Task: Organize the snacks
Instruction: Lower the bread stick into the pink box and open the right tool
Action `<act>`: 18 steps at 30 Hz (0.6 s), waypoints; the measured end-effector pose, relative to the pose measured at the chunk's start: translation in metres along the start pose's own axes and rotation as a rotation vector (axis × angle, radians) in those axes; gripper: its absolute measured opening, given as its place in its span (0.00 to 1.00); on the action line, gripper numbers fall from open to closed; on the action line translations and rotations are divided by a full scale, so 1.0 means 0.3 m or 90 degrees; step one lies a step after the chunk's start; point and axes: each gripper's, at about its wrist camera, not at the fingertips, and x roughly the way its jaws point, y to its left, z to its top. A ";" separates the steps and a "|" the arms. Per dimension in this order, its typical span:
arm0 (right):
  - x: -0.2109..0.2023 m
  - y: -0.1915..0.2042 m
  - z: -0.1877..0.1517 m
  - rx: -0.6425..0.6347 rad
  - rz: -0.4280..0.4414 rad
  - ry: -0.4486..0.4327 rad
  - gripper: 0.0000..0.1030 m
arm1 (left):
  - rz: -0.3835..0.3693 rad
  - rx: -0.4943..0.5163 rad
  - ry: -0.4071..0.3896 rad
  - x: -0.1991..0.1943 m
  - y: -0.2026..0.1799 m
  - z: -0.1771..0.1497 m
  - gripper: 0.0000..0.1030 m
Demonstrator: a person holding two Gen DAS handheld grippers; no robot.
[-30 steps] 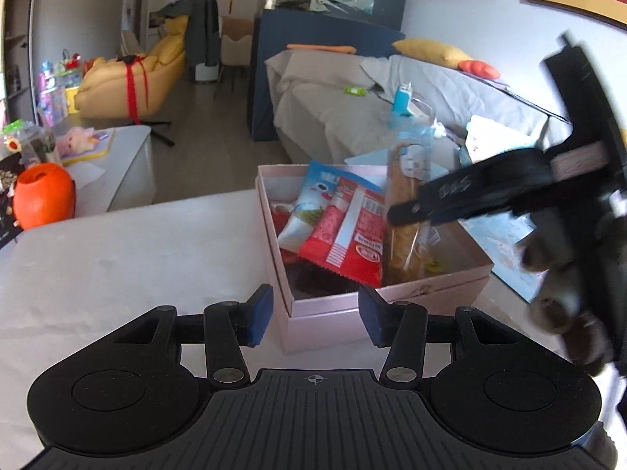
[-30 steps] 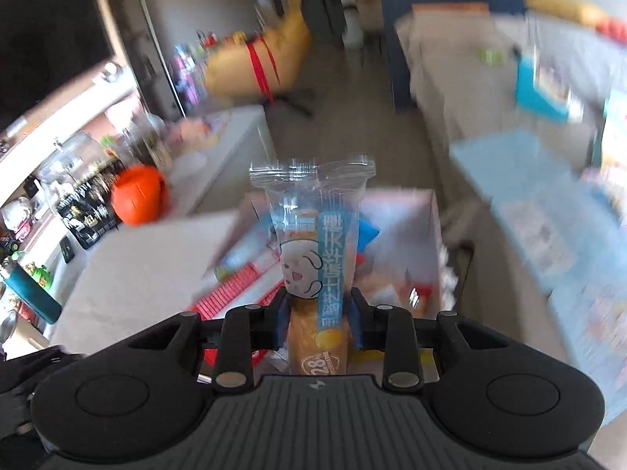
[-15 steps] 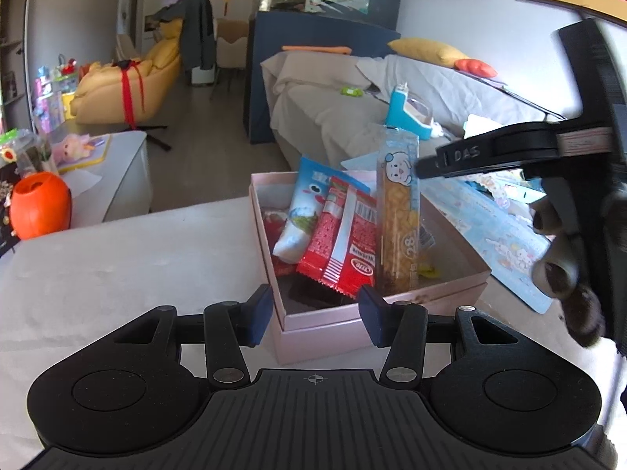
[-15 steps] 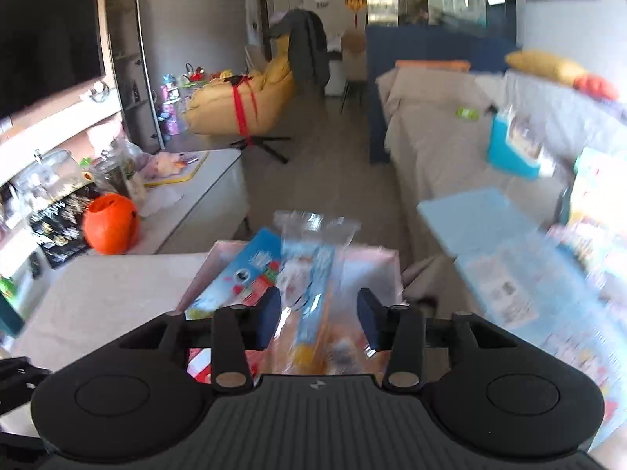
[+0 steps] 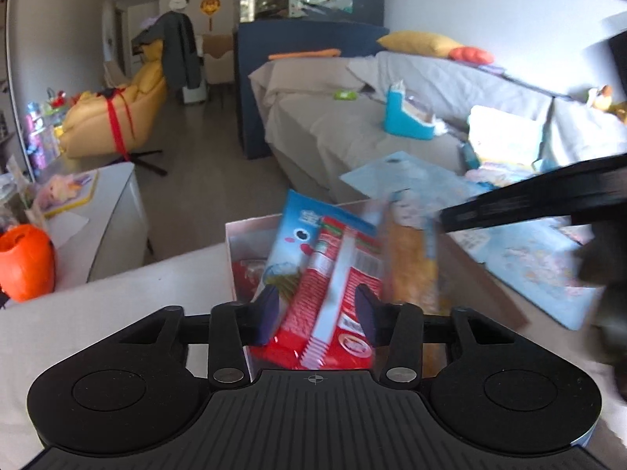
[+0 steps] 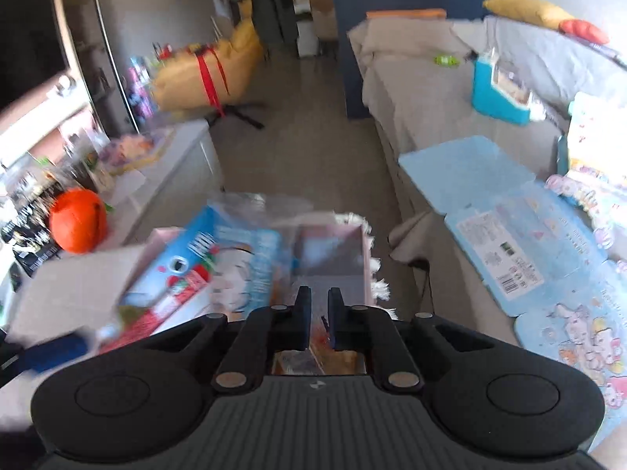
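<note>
- Left gripper [image 5: 316, 315]: jaws closing astride the red packet [image 5: 333, 305]; contact probably not yet made; centre before clamping.
- Right gripper [image 6: 316, 319]: jaws together, empty, above the box [image 6: 333, 248].

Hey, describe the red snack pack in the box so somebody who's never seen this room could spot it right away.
Find the pink box on the white table. The red snack pack leans inside it, between a blue-and-white pouch and an orange biscuit pack. Only it is red with a white stripe.

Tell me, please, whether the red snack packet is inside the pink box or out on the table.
Inside. The red snack packet stands leaning in the pink box, beside a blue packet, its lower end below the rim.
</note>
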 end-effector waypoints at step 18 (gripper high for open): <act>0.138 0.049 0.040 0.065 0.112 0.042 0.27 | -0.033 -0.065 0.004 -0.033 0.096 -0.035 0.34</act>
